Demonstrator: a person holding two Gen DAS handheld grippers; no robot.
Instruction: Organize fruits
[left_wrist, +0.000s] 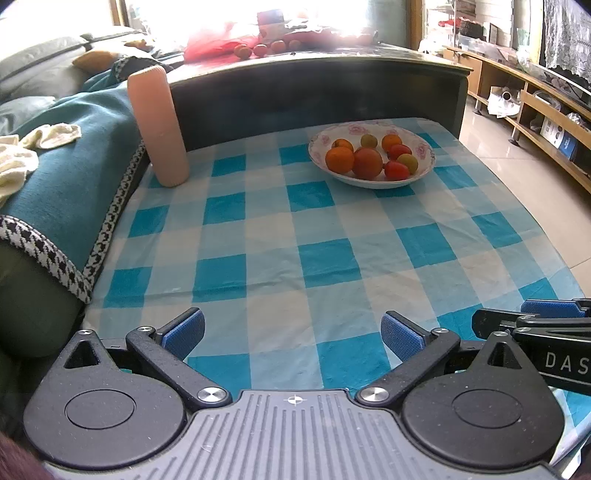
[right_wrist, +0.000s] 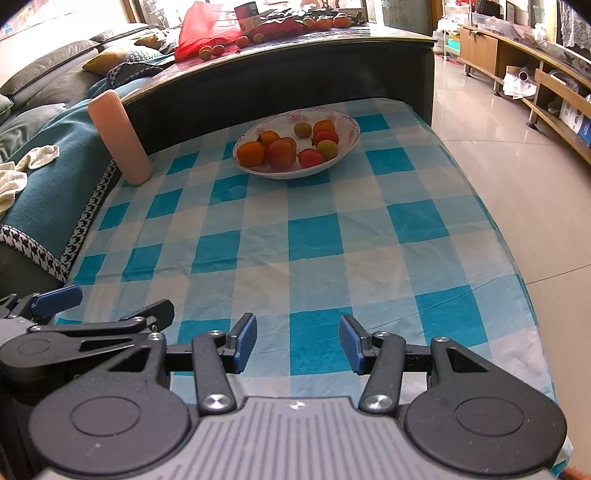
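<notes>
A: At the near edge of the table (right_wrist: 369, 258), both sets of fingers are spread and empty: left gripper (left_wrist: 292, 334) wide, right gripper (right_wrist: 297, 343) narrower.

B: Fruit?

A: All piled in the flowered bowl (left_wrist: 424, 171) at the far edge, well apart from both. Pink cylinder (left_wrist: 159, 125) stands at the far left corner.

B: Risk?

A: Round fruit touching each other; pinch one off-centre and neighbours likely roll. The bowl could also slide on the loose checked cloth (left_wrist: 332, 258).

Sunlit window (left_wrist: 236, 14), tiled floor (right_wrist: 498, 155), sofa (right_wrist: 48, 70)
</notes>
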